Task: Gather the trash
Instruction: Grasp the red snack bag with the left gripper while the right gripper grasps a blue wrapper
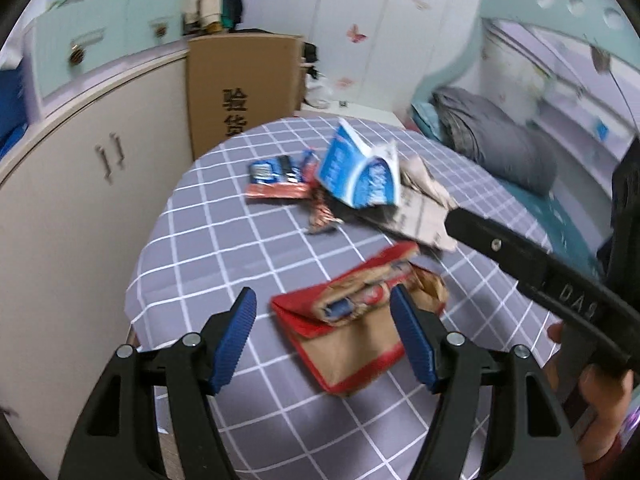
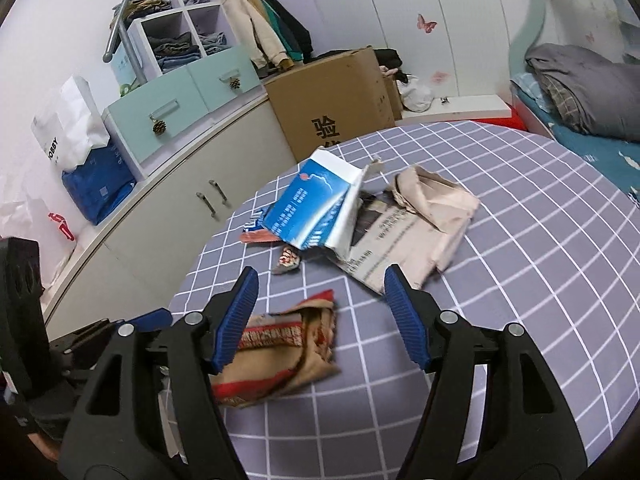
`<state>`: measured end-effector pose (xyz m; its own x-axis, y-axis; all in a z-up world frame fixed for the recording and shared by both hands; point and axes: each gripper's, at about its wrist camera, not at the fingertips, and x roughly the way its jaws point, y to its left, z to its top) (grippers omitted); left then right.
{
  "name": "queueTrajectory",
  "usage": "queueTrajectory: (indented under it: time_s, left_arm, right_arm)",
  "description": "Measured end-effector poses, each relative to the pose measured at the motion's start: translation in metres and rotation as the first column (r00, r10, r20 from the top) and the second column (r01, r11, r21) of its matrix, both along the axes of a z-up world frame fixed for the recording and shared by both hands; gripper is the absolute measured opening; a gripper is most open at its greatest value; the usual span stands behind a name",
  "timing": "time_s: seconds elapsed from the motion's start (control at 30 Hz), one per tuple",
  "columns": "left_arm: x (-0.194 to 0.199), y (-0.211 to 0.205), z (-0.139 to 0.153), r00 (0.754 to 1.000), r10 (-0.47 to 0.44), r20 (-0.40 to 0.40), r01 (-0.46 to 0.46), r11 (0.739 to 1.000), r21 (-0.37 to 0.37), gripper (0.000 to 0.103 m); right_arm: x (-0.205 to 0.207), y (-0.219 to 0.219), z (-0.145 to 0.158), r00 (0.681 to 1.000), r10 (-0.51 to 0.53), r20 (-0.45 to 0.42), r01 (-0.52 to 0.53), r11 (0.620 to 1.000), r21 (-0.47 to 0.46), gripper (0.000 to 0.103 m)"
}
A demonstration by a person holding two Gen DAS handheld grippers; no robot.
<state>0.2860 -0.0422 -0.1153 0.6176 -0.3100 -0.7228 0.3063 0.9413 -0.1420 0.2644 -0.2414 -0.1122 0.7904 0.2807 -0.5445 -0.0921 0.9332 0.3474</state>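
Note:
Trash lies on a table with a grey checked cloth (image 1: 224, 248). A red and brown paper bag (image 1: 352, 320) lies nearest; my open left gripper (image 1: 324, 312) hovers just above it, empty. The bag also shows in the right wrist view (image 2: 280, 356). Farther back lie a torn blue and white carton (image 1: 356, 172), crumpled newspaper (image 1: 420, 208), a small snack wrapper (image 1: 320, 218) and red and blue wrappers (image 1: 272, 178). My right gripper (image 2: 320, 292) is open and empty above the cloth, short of the carton (image 2: 316, 208) and newspaper (image 2: 416, 224).
A cardboard box (image 1: 240, 84) stands behind the table next to a cream cabinet (image 1: 80, 184). A bed with a grey blanket (image 1: 492, 136) is at the right. The right gripper's black body (image 1: 532, 268) reaches in from the right in the left wrist view.

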Motion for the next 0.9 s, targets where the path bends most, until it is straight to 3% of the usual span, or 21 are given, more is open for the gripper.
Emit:
queueTrajectory:
  time_s: [0.23,0.33,0.63,0.9]
  left_arm:
    - [0.003,-0.022,-0.016,0.999,-0.048,0.007,0.047,0.993,0.113,0.068]
    - [0.006,-0.022,-0.018,0.998,-0.056,0.014,0.055,0.993,0.108,0.061]
    - [0.005,-0.016,-0.022,0.995,-0.074,0.068,0.064,0.988,0.141,0.011]
    - [-0.001,0.042,-0.015,0.998,-0.003,0.055,0.005,0.999,-0.042,0.007]
  right_arm:
    - [-0.004,-0.001,-0.004,1.000,0.002,-0.012,-0.002,1.000,0.002,0.066]
    - [-0.004,-0.001,-0.004,1.000,0.002,-0.015,-0.002,1.000,0.006,0.066]
    - [0.000,0.008,-0.003,1.000,0.011,-0.012,-0.012,1.000,-0.012,0.066]
    - [0.007,0.034,-0.005,0.998,0.054,-0.020,-0.054,0.998,-0.026,0.066]
